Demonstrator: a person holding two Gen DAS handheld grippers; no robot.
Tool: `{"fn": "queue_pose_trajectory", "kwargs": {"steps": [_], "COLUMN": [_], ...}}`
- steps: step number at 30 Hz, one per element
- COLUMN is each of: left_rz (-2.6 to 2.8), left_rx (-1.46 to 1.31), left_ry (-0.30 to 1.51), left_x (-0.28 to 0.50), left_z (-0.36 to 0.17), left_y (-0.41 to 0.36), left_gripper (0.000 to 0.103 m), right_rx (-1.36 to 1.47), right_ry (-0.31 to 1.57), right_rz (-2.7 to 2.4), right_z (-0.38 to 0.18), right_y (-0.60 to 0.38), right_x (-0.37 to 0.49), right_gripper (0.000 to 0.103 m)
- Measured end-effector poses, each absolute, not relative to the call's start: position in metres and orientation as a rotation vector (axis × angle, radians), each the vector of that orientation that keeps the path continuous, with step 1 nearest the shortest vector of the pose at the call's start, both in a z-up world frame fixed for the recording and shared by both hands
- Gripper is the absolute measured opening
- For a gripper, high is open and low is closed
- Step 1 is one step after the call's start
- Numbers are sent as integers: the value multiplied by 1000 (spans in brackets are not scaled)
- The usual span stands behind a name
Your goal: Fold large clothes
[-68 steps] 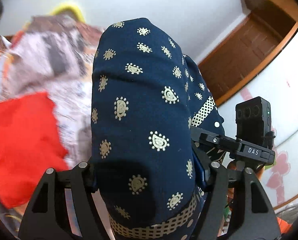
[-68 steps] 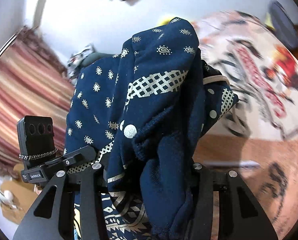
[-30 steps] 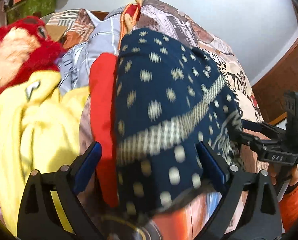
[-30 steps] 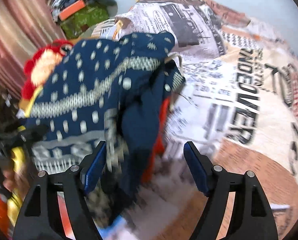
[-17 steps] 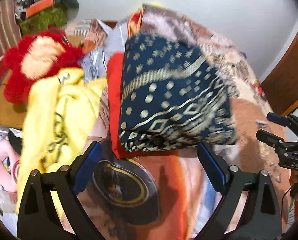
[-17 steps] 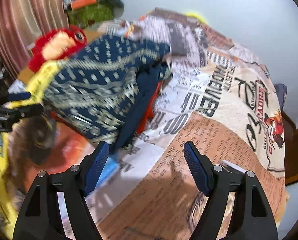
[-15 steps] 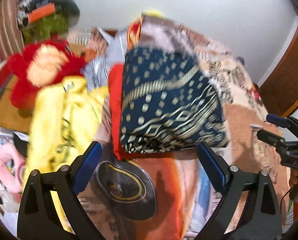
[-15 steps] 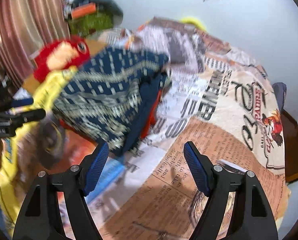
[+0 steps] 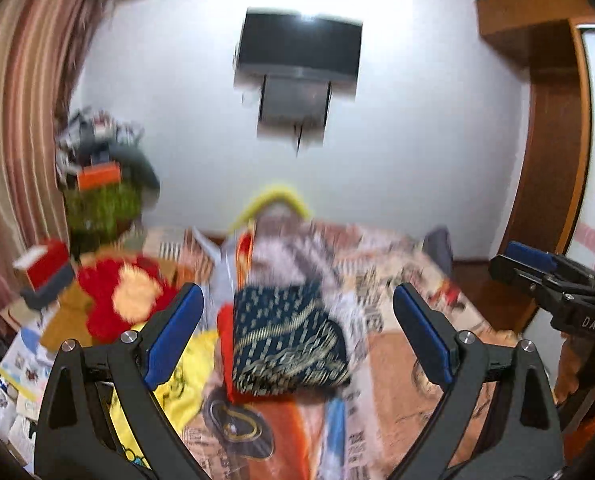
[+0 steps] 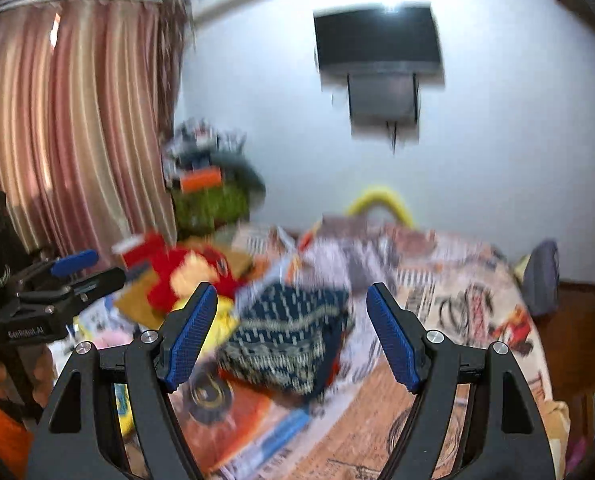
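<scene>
Folded navy patterned garment (image 9: 287, 344) lies on the bed (image 9: 397, 360), atop a red cloth (image 9: 224, 344). Left gripper (image 9: 297, 332) and right gripper (image 10: 293, 336) both spread apart, empty, nearer than garment.

The folded navy garment (image 9: 285, 344) is looking like soft printed cloth, the red plush toy (image 9: 125, 300) fuzzy, the gripper pads (image 10: 189, 336) ribbed blue plastic, the door frame (image 9: 553, 160) glossy wood.
</scene>
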State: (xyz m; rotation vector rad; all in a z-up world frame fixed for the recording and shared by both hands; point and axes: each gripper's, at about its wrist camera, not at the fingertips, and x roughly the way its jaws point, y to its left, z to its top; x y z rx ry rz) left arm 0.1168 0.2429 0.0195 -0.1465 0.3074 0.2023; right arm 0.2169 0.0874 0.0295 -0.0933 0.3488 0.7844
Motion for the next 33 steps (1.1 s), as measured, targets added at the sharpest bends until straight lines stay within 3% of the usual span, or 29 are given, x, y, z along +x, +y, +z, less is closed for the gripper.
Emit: {"fn": "queue_pose_trajectory", "kwargs": {"steps": [8, 14, 16, 21, 33], "left_rz": [255, 286, 295, 313, 336], "left_rx": [-54, -88, -96, -89, -108], "left_ry": [136, 110, 111, 147, 198], "left_x": [55, 34, 32, 34, 39], "left_z": [37, 31, 28, 17, 2], "left_y": [188, 180, 180, 182, 187], "left_gripper": [96, 102, 102, 102, 103], "right_rx": [-42, -20, -22, -3, -39], "right_ry": [166, 187, 199, 197, 220], "right_rz": [758, 728, 699, 652, 641], "right_z": [42, 30, 27, 24, 16], "right_y": [71, 69, 71, 63, 69], "right_x": [154, 148, 150, 147, 143], "right_gripper": [74, 74, 78, 103, 103]}}
